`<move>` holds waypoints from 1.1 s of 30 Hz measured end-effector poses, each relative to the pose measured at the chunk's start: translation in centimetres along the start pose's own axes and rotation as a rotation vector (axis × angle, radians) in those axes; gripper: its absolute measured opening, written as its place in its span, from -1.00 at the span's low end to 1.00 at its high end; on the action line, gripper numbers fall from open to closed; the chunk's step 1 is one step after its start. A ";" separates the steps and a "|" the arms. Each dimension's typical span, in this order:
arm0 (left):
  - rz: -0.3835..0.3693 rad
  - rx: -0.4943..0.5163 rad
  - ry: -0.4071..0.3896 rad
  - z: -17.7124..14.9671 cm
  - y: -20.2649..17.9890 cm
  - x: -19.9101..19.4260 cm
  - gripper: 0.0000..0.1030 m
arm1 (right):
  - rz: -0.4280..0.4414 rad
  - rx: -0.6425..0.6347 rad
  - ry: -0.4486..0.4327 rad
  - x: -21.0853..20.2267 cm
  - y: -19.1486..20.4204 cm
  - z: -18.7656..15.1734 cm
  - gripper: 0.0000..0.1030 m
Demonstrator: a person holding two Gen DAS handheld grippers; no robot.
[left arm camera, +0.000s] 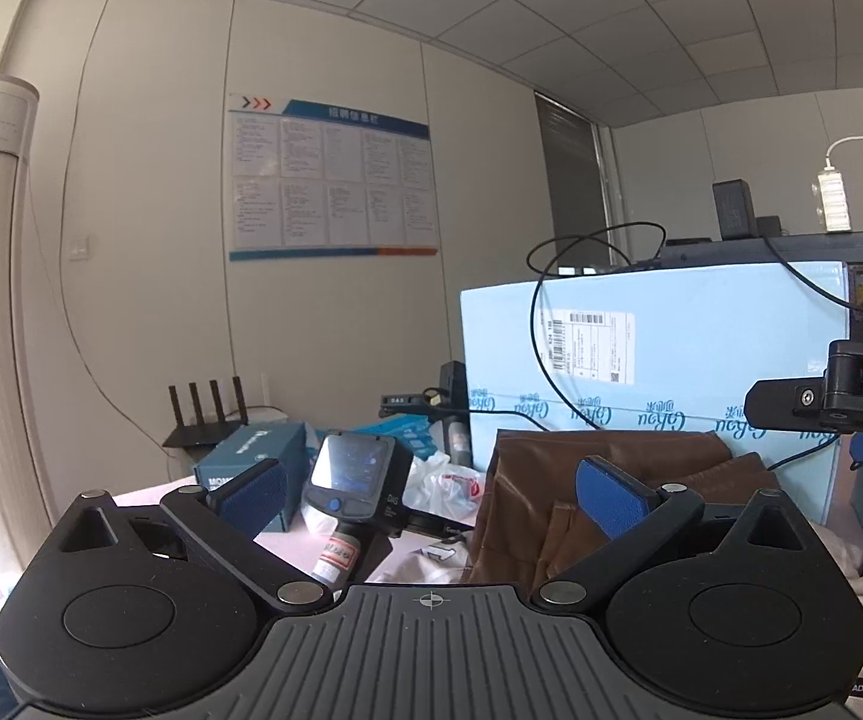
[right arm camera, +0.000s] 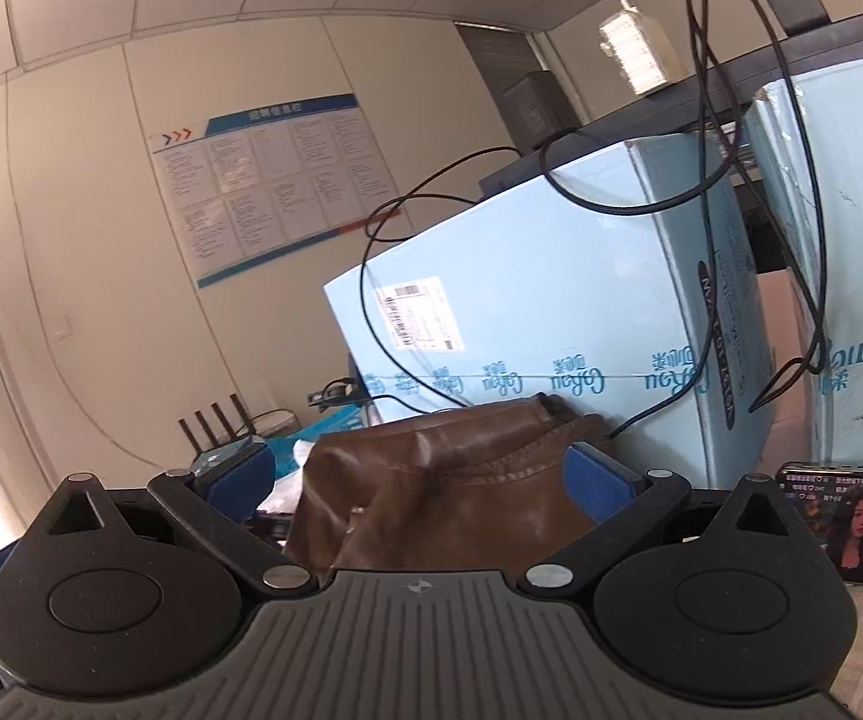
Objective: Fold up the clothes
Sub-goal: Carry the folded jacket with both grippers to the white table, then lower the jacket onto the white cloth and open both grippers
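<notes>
Both hand-held grippers, left [left arm camera: 428, 495] and right [right arm camera: 419, 483], gape apart above the brown leather garment [right arm camera: 443, 498] heaped on the cluttered counter, where I reckon its slick folds could slip from a shallow pinch.

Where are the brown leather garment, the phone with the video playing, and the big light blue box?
brown leather garment [right arm camera: 449, 498], right wrist view, on its seamed upper fold.
phone [right arm camera: 845, 528], right wrist view, middle of its lit screen.
light blue box [left arm camera: 701, 354], left wrist view, on its front face.

The wall poster's [left arm camera: 330, 177] text is too small to read.
</notes>
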State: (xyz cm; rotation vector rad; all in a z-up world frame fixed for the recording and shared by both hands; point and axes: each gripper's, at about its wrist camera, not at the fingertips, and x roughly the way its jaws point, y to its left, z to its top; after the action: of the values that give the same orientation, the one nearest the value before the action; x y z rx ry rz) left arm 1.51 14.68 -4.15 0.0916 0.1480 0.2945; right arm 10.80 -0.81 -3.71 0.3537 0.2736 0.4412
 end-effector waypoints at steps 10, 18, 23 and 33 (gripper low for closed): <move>-0.020 -0.103 0.152 0.7 1.5 -4.4 1.00 | 0.093 -0.036 0.050 -2.4 1.8 0.4 1.00; -0.007 -0.124 0.136 0.2 3.0 -7.7 1.00 | 0.053 -0.068 0.086 -3.2 3.0 0.7 1.00; -0.021 -0.132 0.123 -0.4 3.8 -9.3 1.00 | 0.018 -0.031 0.100 -3.6 3.5 0.4 1.00; 0.001 -0.137 0.094 -0.3 4.7 -10.7 1.00 | -0.156 0.007 0.131 -4.8 4.6 0.5 1.00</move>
State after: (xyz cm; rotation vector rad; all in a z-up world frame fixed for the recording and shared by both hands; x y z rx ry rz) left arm -9.97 16.01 -2.52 -0.0583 0.2208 0.3091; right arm 5.13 0.78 -0.63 0.3082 0.4273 0.3105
